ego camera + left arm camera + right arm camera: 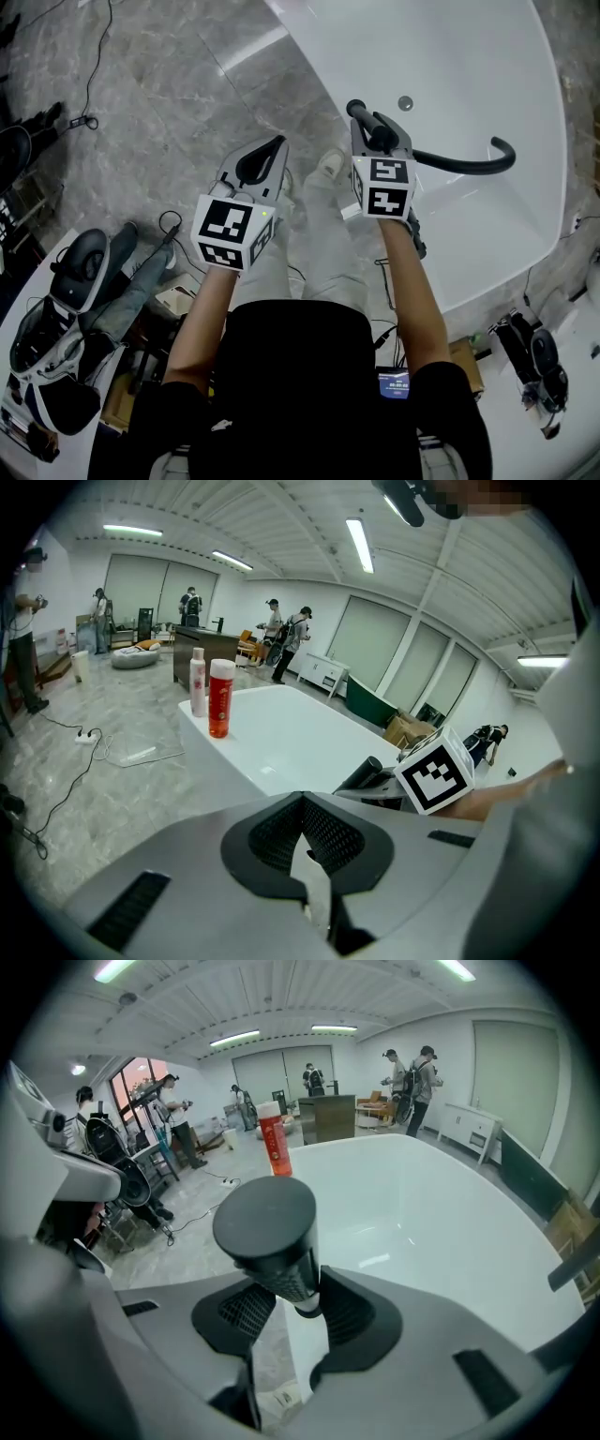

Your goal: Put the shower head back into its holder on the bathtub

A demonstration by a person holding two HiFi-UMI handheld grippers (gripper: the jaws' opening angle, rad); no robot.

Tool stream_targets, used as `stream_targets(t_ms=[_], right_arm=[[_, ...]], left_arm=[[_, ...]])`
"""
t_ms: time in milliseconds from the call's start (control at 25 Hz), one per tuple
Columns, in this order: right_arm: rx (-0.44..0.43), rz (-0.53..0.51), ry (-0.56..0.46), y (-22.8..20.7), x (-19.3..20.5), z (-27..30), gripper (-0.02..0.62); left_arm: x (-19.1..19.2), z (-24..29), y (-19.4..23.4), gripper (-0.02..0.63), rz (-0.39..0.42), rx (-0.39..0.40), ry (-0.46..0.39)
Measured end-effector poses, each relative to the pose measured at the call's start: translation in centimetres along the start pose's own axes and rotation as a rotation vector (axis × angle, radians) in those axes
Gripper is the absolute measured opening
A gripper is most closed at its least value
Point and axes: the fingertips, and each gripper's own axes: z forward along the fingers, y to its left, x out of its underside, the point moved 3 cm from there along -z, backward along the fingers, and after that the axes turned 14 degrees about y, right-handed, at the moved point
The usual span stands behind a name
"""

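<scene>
The shower head (357, 110) is a black stick-shaped piece with a flat round end (266, 1227). My right gripper (377, 133) is shut on it, both pads pressing its ribbed body just over the near rim of the white bathtub (469, 66). A black curved tube (469, 167) runs from the gripper to the right over the tub. No holder can be made out; the gripper hides the rim below it. My left gripper (267, 155) hangs over the marble floor left of the tub, shut with nothing between its pads (328, 832).
A red bottle (220, 697) and a white bottle (198, 682) stand on the tub's far rim. A round fitting (405, 103) sits inside the tub. Cables (89, 120) lie on the floor, and gear (80, 272) is stacked at the left. Several people stand far off.
</scene>
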Motion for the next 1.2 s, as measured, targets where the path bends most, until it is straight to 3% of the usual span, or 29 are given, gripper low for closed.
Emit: stream_targets(t_ms=[240,480,640,880,1200], right_arm=[[-0.047,0.028,0.007,0.5,0.1,0.1,0.158],[-0.031,0.06,-0.011,0.4,0.3,-2.0,0.183],[-0.023,0.084,-0.018,1.4,-1.6,-2.3,0.183],[0.007,0.125,-0.092,1.5,-1.1,-8.7,0.181],[0.041,0.114,-0.166,2.8,-1.9,-15.2,0.083]], left_arm=[[-0.2,-0.6,-0.1,0.014,0.006,0.0,-0.008],[-0.8,-1.9,-0.9,0.014,0.026,0.004,-0.034],[-2.8,-2.6,1.0,0.014,0.04,0.018,-0.043],[-4.0,-7.1,-2.6,0.014,0.099,0.027,-0.099],[-5.7,-10.9,-5.2,0.014,0.167,0.054,-0.152]])
